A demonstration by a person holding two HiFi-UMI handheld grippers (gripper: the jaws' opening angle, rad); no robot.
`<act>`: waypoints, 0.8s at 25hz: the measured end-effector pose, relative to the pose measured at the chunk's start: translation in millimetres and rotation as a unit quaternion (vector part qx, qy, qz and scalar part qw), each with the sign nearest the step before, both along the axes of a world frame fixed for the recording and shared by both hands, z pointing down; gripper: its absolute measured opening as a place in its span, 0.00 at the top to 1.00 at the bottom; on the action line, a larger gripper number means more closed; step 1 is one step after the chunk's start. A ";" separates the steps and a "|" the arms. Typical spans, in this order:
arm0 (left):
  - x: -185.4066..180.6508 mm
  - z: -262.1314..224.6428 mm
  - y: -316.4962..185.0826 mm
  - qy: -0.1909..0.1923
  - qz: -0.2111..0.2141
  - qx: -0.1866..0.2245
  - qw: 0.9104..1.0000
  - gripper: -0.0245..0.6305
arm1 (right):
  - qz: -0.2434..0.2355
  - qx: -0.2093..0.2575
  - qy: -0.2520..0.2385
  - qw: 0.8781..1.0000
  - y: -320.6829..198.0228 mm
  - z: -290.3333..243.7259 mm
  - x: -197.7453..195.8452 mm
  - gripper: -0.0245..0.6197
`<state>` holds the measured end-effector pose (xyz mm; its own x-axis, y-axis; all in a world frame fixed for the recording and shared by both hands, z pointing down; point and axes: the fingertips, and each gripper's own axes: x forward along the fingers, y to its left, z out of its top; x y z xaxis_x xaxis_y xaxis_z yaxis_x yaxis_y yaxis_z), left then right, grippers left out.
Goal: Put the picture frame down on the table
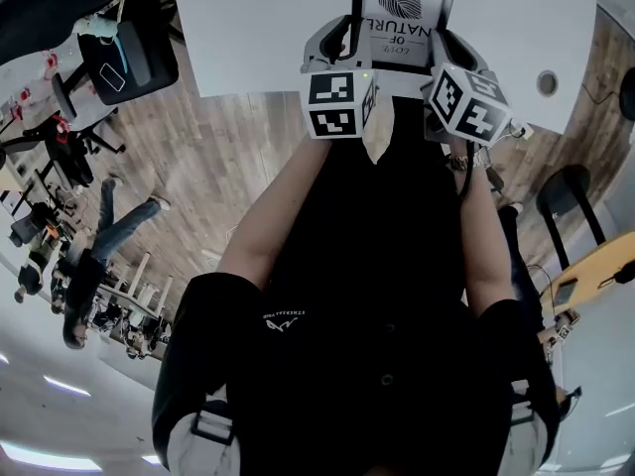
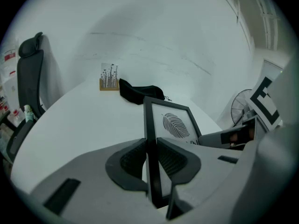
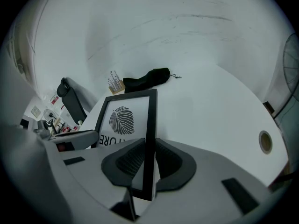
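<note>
A black picture frame [image 1: 405, 10] with a leaf print and upside-down lettering is held upright over the white table [image 1: 258, 28]. My left gripper [image 1: 349, 40] is shut on its left edge, and my right gripper [image 1: 444, 50] is shut on its right edge. In the left gripper view the pads [image 2: 133, 162] squeeze the frame's side bar [image 2: 150, 125]. The right gripper view shows the frame [image 3: 124, 120] edge-on, pinched the same way by its pads [image 3: 169, 161]. Whether the frame's bottom touches the table, I cannot tell.
A black pouch [image 2: 140, 92] and a small card on a wooden stand [image 2: 108, 78] lie further back on the table. A round cable hole [image 3: 265, 141] sits at the table's right. A black office chair [image 2: 28, 78] stands at the left, and a fan [image 2: 240, 108] at the right.
</note>
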<state>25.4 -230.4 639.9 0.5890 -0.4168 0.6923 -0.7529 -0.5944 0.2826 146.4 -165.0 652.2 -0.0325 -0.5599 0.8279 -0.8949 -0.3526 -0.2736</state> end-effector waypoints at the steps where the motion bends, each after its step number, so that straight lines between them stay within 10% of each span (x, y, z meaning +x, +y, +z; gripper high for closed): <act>1: 0.1 4.4 -0.4 0.001 -0.002 -0.010 1.000 0.85 | -0.002 -0.004 -0.001 1.000 -0.6 3.1 0.5 0.86; 20: 7.3 57.6 -5.5 -0.049 -0.006 -0.084 0.995 0.85 | -0.014 -0.058 -0.016 0.998 -7.4 46.6 8.3 0.86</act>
<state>32.7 -235.9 697.4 0.5117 -0.2962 0.8065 -0.7878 -0.5363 0.3029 154.6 -172.4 698.8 -0.0751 -0.4584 0.8855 -0.8961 -0.3586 -0.2617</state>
